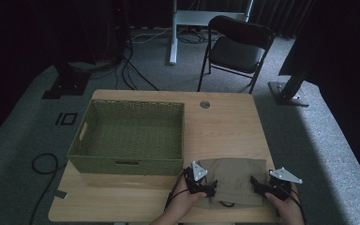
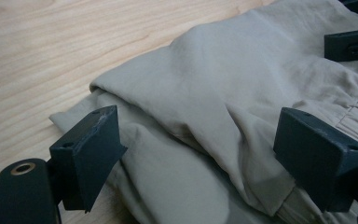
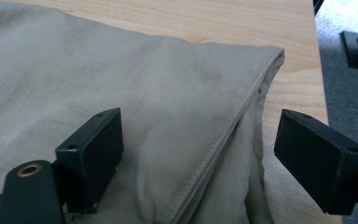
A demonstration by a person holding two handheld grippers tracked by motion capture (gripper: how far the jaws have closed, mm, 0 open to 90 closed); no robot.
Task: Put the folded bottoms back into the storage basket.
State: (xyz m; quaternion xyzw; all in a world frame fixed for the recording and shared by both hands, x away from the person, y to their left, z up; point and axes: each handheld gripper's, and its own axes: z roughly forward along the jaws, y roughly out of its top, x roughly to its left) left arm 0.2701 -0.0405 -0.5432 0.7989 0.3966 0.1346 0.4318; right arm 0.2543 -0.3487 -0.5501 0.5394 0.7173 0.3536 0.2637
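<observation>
A folded khaki garment [image 1: 236, 180] lies on the tabletop [image 1: 225, 126] near its front edge, just right of the green woven basket [image 1: 130, 136]. The left gripper [image 1: 209, 189] sits at the garment's left edge with its jaws spread wide over the folded layers, gripping nothing. The right gripper [image 1: 257, 184] sits at the garment's right edge, jaws equally wide apart either side of the seamed corner, empty.
</observation>
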